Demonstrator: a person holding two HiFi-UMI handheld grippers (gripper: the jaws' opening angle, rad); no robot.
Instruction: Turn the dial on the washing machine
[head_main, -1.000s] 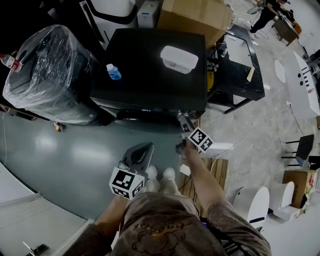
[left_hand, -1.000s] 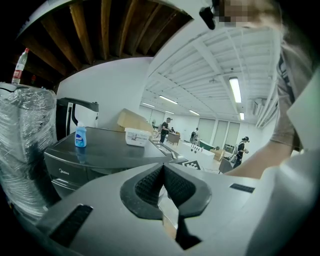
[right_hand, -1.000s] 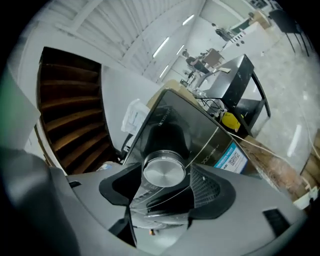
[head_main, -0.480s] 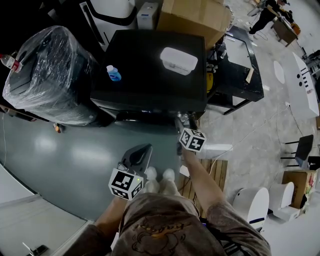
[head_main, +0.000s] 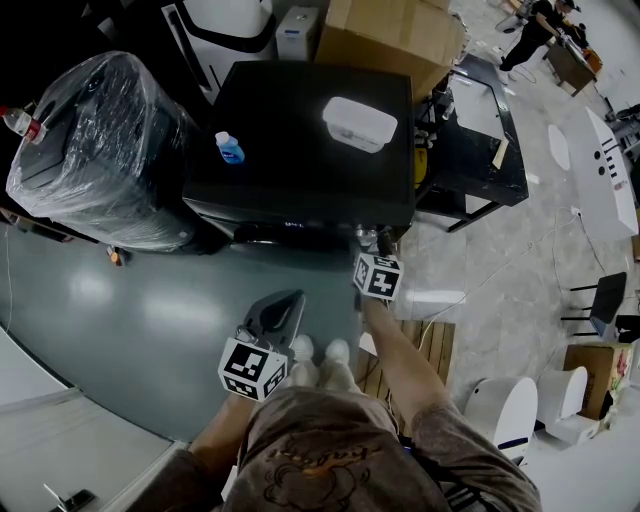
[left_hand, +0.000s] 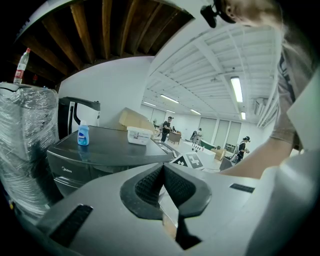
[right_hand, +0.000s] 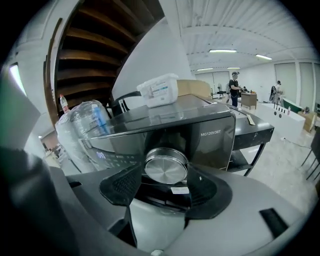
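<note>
The black washing machine (head_main: 300, 110) stands in front of me, its control panel (right_hand: 200, 135) facing my right gripper. A round silver dial (right_hand: 166, 168) sits at the panel's right end. My right gripper (right_hand: 165, 176) is shut on the dial, one black pad on each side of it. In the head view this gripper (head_main: 369, 240) is pressed to the machine's front right and hides the dial. My left gripper (head_main: 285, 305) hangs low over the floor, well short of the machine. It (left_hand: 162, 172) is shut, with nothing between its pads.
A blue bottle (head_main: 229, 147) and a white lidded box (head_main: 358, 119) rest on the machine's top. A plastic-wrapped appliance (head_main: 95, 150) stands to the left, a cardboard box (head_main: 390, 30) behind, a black stand (head_main: 470, 150) to the right. A wooden pallet (head_main: 430, 340) lies by my feet.
The right gripper has rolled about its own axis while on the dial; its marker cube has swung to the left. The left gripper has stayed still.
</note>
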